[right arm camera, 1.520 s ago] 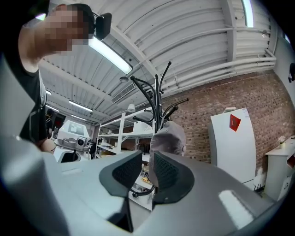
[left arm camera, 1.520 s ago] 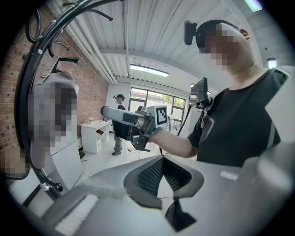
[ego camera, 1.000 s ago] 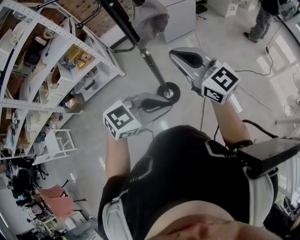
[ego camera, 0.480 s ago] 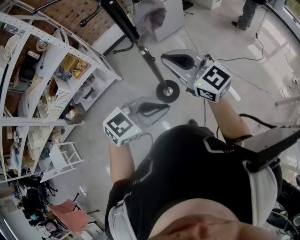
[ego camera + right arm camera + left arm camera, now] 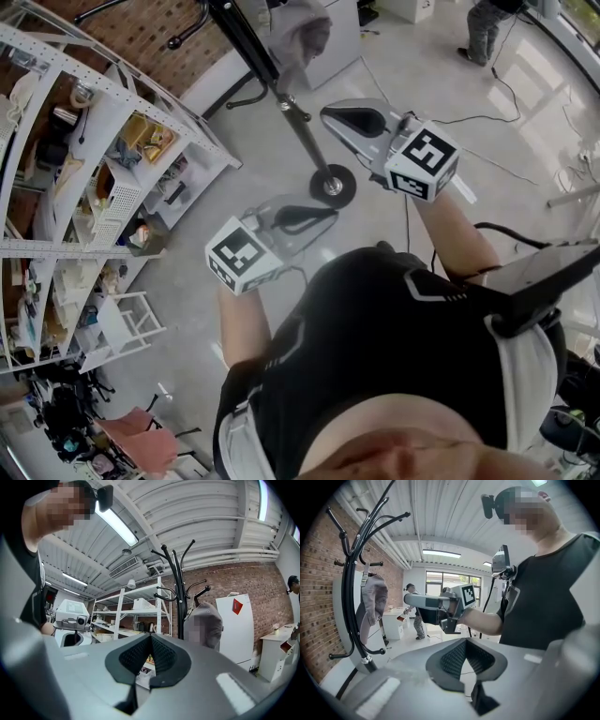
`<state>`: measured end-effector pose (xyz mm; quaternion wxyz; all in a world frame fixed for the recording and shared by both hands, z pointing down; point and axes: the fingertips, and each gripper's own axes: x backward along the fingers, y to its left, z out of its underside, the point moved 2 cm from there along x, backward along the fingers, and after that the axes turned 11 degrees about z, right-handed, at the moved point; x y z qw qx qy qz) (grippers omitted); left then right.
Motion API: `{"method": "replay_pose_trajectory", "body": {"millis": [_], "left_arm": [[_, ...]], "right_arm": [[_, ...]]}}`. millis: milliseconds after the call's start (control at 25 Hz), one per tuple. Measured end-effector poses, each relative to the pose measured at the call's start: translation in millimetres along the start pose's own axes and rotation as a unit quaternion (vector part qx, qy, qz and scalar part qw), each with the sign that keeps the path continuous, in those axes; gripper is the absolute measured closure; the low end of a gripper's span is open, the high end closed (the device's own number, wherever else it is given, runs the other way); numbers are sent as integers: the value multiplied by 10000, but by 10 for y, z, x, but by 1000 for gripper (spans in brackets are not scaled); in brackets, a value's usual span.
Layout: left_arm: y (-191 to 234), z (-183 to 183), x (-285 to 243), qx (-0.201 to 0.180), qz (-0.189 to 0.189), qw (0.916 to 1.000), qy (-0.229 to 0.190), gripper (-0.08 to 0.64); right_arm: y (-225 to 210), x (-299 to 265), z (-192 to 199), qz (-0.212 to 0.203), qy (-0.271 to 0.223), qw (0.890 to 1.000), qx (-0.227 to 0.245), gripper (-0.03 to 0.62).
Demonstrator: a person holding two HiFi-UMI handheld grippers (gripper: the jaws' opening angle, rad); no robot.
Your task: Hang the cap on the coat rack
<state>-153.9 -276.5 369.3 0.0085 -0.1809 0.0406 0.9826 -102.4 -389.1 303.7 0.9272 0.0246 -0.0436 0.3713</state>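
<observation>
The grey cap (image 5: 298,33) hangs on a hook of the black coat rack (image 5: 248,42), whose round base (image 5: 332,184) stands on the floor. In the left gripper view the cap (image 5: 372,599) droops from the rack's pole (image 5: 349,602) at the left. The right gripper view shows the cap (image 5: 204,623) beside the pole (image 5: 178,597). My left gripper (image 5: 323,214) is shut and empty, low in front of my body. My right gripper (image 5: 333,117) is shut with nothing in it, held higher, its tip a short way from the cap. Both sets of jaws (image 5: 466,644) (image 5: 151,639) are pressed together.
White metal shelving (image 5: 103,141) full of boxes and tools fills the left side. A white cabinet (image 5: 342,37) stands behind the rack. A person (image 5: 483,28) stands at the far right. Cables (image 5: 506,169) run over the floor. A pink chair (image 5: 131,436) sits at the lower left.
The head view has shifted slightly. Both grippers stay shut; the right one has drifted a little left. The cap stays on the rack.
</observation>
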Motion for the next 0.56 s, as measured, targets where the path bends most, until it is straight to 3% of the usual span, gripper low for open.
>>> {"method": "replay_pose_trajectory", "body": {"millis": [560], "left_arm": [[-67, -80, 1, -35, -96, 9999, -20, 403]], "right_arm": [[-34, 22, -96, -47, -130, 9999, -26, 584]]}}
